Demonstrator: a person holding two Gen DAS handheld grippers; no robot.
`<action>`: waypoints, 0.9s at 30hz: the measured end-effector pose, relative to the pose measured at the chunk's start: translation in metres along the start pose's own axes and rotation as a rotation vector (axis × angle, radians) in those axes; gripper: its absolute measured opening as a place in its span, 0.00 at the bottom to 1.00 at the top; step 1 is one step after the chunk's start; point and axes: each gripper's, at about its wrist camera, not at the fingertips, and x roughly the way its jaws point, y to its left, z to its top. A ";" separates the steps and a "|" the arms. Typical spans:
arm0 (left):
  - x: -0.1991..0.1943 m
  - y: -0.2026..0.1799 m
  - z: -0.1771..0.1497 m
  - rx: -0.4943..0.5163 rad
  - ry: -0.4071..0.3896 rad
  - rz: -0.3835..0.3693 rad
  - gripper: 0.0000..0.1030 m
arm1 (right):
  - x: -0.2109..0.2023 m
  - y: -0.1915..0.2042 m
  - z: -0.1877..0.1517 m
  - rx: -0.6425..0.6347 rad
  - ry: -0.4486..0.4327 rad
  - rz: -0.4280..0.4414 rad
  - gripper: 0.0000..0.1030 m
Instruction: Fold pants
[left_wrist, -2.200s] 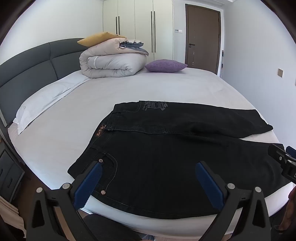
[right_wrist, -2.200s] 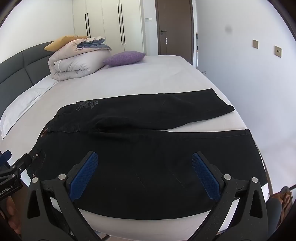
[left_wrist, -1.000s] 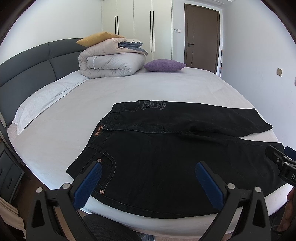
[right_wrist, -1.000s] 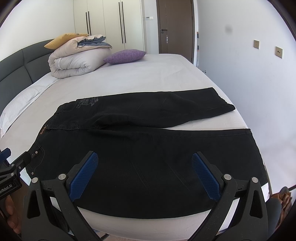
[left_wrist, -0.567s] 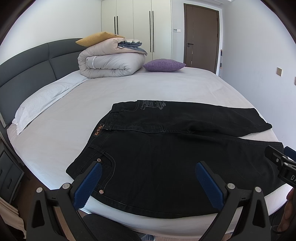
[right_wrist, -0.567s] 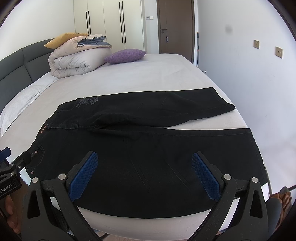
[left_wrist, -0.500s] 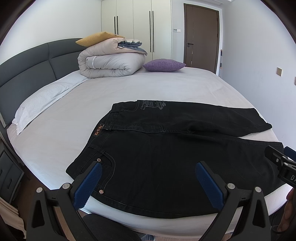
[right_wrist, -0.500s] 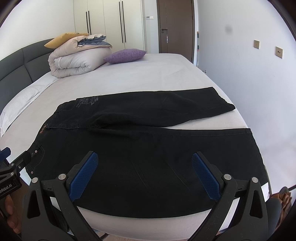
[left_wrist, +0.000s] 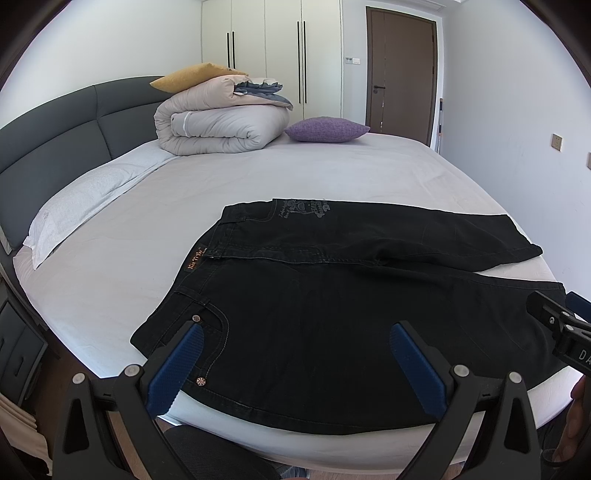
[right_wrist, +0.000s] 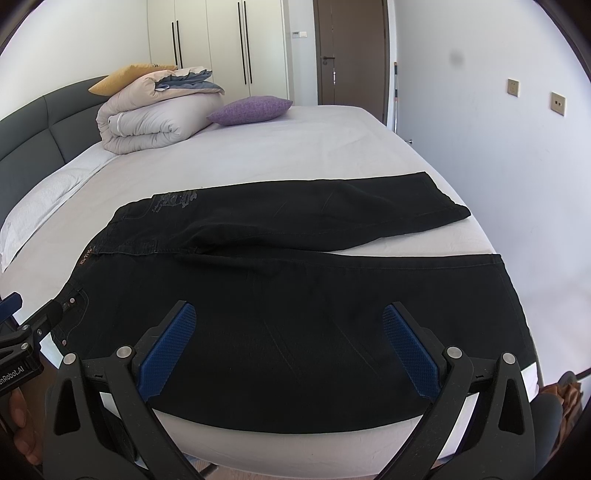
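Lying flat across near edge of bed, black pants await first fold, legs splayed apart. Left gripper hovers over pocket end, fingers spread wide, empty; right gripper same over near leg. Risk: near edge of pants overhangs bed; careless tug could slide denim off, or shallow pinch drop fabric mid-fold.

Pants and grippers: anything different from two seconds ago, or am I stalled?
Almost nothing. Both views have drifted slightly, so the left gripper and right gripper shifted a touch; both stay open, holding nothing. The black pants lie unfolded on the bed as before.
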 end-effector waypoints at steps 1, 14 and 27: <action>0.000 0.000 0.000 0.000 0.000 0.000 1.00 | 0.000 0.000 0.000 0.000 0.000 0.000 1.00; -0.001 0.000 0.000 -0.001 0.001 -0.001 1.00 | 0.001 0.002 -0.002 0.000 0.003 0.000 1.00; 0.000 0.000 -0.001 0.000 0.002 0.001 1.00 | 0.003 0.004 -0.007 0.001 0.008 0.000 1.00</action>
